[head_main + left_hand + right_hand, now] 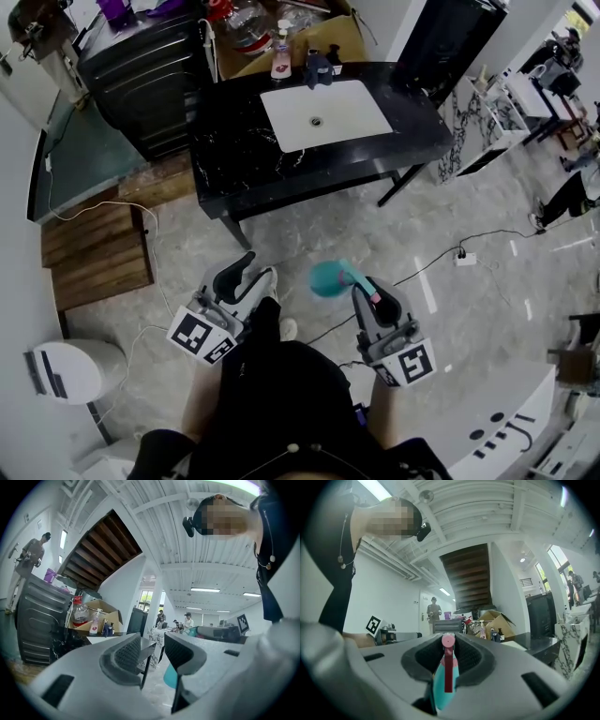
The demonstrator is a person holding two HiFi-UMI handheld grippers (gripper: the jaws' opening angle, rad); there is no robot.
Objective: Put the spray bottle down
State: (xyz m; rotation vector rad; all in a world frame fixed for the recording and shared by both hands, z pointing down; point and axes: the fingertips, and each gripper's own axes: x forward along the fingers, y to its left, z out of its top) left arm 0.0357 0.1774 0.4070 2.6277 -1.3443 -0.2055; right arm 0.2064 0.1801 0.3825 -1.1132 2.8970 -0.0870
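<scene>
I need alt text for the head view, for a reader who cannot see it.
The right gripper holds a teal spray bottle in front of a black counter with a white sink. The left gripper is empty, jaws apart.

Spray bottle [330, 278]: teal body, pink spray head and trigger. It is clamped by the neck between the jaws of the right hand-held gripper [367, 292]. In the head view the rounded teal body sticks out past the jaw tips, tilted toward picture left. In the right gripper view the spray bottle [442, 686] shows its pink head up between the pads, teal body below. It is in the air over the grey floor [309, 225], well apart from the black table [234, 150].
</scene>
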